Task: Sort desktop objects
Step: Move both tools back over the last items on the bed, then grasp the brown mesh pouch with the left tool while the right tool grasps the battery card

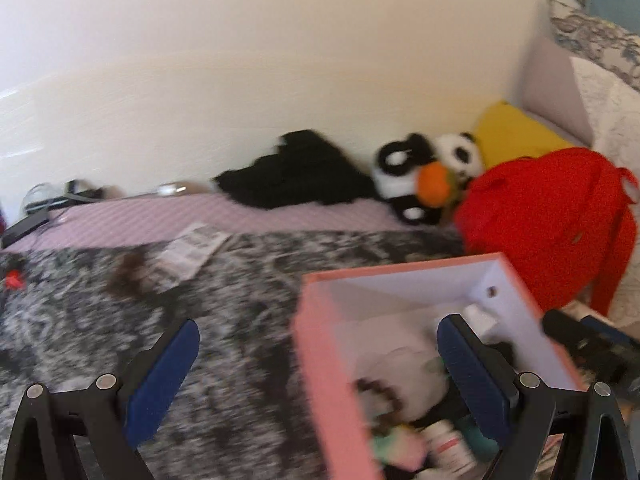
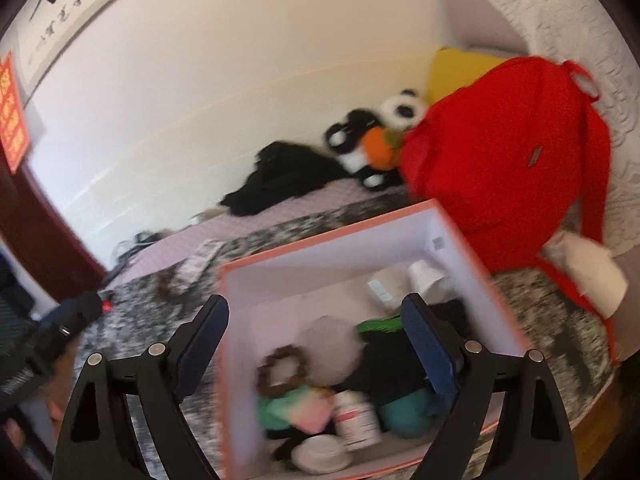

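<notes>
The pink box (image 2: 472,248) sits open on the grey-patterned bed cover (image 1: 248,300), at about four o'clock in the left wrist view and near the centre at six o'clock in the right one, with small things already heaped inside. We can make out a white pill bottle (image 2: 356,420), a brown hair ring (image 2: 280,372), a teal round thing (image 2: 404,412), a white lid (image 2: 320,456) and a white tube (image 2: 426,276) at the far corner; the rest blurs together. Both our left tool (image 1: 316,372) and right tool (image 2: 312,344) are spread wide and carry nothing. On the cover at ten o'clock a printed paper (image 1: 192,252) and a small red item (image 1: 14,280) lie loose. Whether more belongs in the box or sorting is nearly over, we cannot judge; any reach should wait until the blur settles.
</notes>
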The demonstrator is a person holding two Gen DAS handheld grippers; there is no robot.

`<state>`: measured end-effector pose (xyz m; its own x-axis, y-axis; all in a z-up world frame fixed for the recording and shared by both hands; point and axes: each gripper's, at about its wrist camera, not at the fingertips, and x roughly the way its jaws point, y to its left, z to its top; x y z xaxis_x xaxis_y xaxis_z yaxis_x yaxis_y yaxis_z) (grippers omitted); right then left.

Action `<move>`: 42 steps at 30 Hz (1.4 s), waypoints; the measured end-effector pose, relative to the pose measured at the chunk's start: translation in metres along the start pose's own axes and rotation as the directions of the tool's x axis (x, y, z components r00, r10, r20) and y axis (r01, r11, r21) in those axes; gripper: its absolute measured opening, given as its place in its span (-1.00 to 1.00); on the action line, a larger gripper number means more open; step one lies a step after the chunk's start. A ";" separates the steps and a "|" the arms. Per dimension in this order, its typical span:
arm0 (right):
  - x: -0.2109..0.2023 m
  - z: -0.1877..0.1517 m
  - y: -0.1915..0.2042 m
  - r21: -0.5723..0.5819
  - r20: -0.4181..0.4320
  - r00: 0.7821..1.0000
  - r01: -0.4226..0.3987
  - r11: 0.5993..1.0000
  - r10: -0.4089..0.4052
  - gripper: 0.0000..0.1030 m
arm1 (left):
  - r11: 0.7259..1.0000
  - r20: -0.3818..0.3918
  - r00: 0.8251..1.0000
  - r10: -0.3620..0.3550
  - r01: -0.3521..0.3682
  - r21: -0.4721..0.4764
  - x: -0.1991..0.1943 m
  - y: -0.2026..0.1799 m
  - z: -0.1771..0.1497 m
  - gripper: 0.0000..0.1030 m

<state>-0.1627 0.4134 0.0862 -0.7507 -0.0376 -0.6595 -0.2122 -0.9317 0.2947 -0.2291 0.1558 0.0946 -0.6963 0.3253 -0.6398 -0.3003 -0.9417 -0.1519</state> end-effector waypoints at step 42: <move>0.402 0.034 0.230 0.213 -0.380 0.863 -0.269 0.939 0.333 -0.74 | 0.997 -0.146 0.989 0.038 -0.047 -0.060 0.212 0.247 -0.021 -0.75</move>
<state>-0.5349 0.1961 -0.0879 -0.4810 -0.4802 -0.7335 -0.1306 -0.7881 0.6016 -0.4370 -0.0101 -0.0942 -0.6043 0.2734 -0.7484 -0.2279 -0.9594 -0.1665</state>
